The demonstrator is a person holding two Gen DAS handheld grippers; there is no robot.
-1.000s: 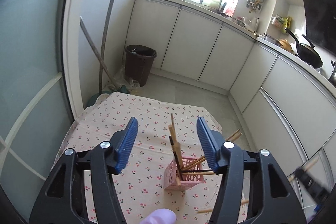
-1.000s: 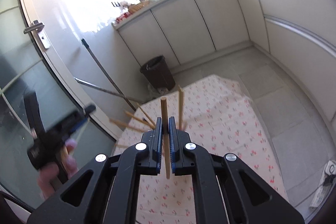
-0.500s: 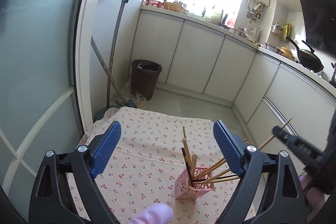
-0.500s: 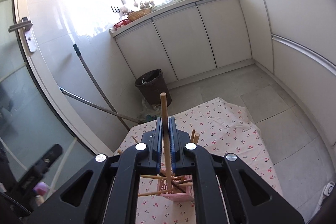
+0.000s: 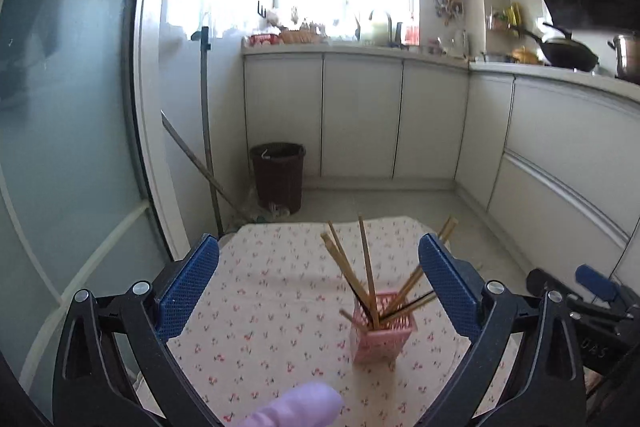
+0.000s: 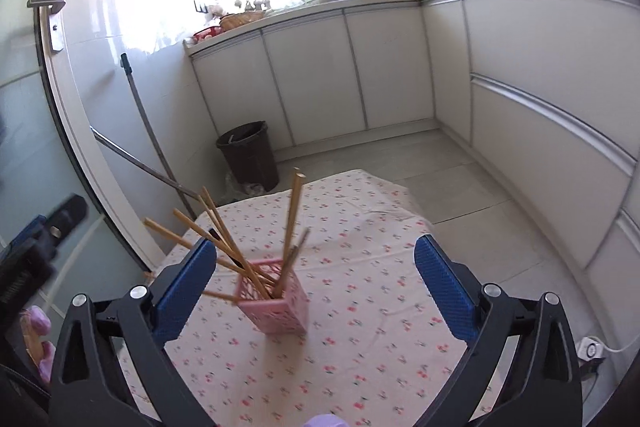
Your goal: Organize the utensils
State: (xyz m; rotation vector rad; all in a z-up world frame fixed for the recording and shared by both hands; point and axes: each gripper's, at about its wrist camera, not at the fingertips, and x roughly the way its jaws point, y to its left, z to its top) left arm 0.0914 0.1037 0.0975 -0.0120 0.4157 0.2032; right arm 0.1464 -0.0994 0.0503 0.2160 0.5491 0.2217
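Note:
A pink slotted holder (image 5: 382, 327) (image 6: 276, 303) stands on a table with a cherry-print cloth (image 5: 280, 287) (image 6: 360, 267). Several wooden chopsticks (image 5: 366, 259) (image 6: 292, 215) lean out of it at different angles, with a dark one among them. My left gripper (image 5: 319, 255) hovers short of the holder; its jaws are opening wide with nothing between the pads. My right gripper (image 6: 316, 251) hangs just behind the holder; its jaws are opening too and hold nothing. Each gripper shows at the edge of the other's view, the right one (image 5: 592, 291) and the left one (image 6: 40, 239).
A dark waste bin (image 5: 278, 175) (image 6: 250, 155) and two leaning mop handles (image 5: 206, 131) stand past the table's far edge. A glass door (image 5: 60, 147) lies to the left, white cabinets (image 5: 360, 115) behind and right. A white plug (image 6: 592, 349) lies on the floor.
My right gripper has opened and let go of the wooden chopstick, which now stands in the pink holder. My left gripper has opened wider and shifted sideways.

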